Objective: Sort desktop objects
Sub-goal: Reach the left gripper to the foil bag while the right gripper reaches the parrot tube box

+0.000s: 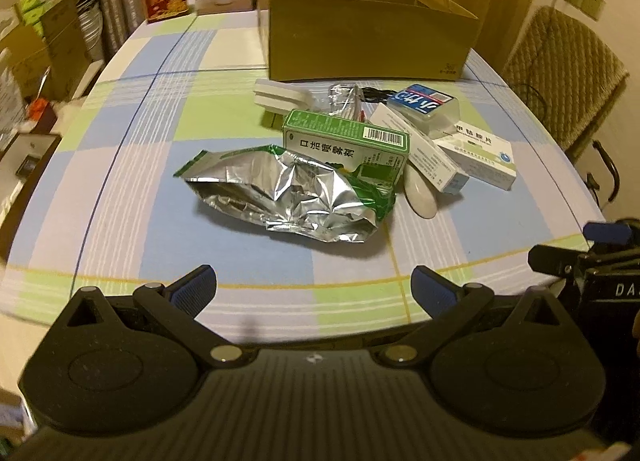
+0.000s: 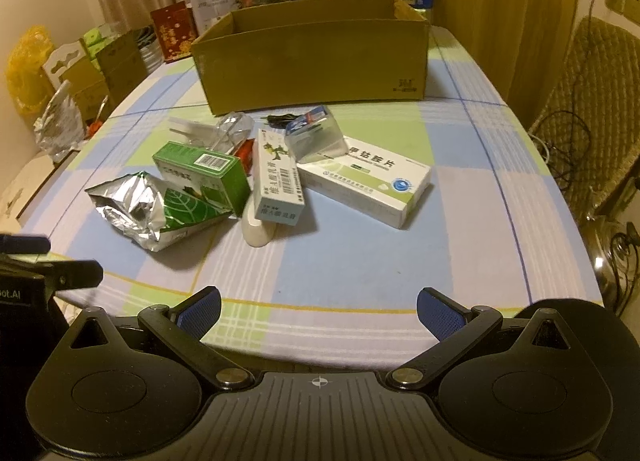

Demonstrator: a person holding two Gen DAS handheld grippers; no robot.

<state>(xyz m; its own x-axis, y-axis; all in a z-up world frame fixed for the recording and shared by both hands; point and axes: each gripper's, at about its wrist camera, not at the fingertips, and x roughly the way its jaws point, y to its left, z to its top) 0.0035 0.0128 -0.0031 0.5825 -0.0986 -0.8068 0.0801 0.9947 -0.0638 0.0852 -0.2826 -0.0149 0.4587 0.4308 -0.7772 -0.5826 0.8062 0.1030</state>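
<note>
Lying well beyond both grippers' spread empty jaws, foil bag (image 1: 288, 193), medicine boxes (image 2: 362, 181)

The white oval object (image 1: 419, 192) lies partly hidden under the narrow white carton (image 1: 424, 149) near the middle of the tabletop, so its full shape stays unclear. The clear crumpled plastic (image 2: 234, 129) behind the green box (image 2: 200, 169) is too indistinct to identify, and a red item (image 2: 245, 152) shows only as a sliver there. The cardboard box (image 2: 312, 61) hides its own floor. The right gripper (image 1: 600, 257) is cut by the left view's right edge.
</note>
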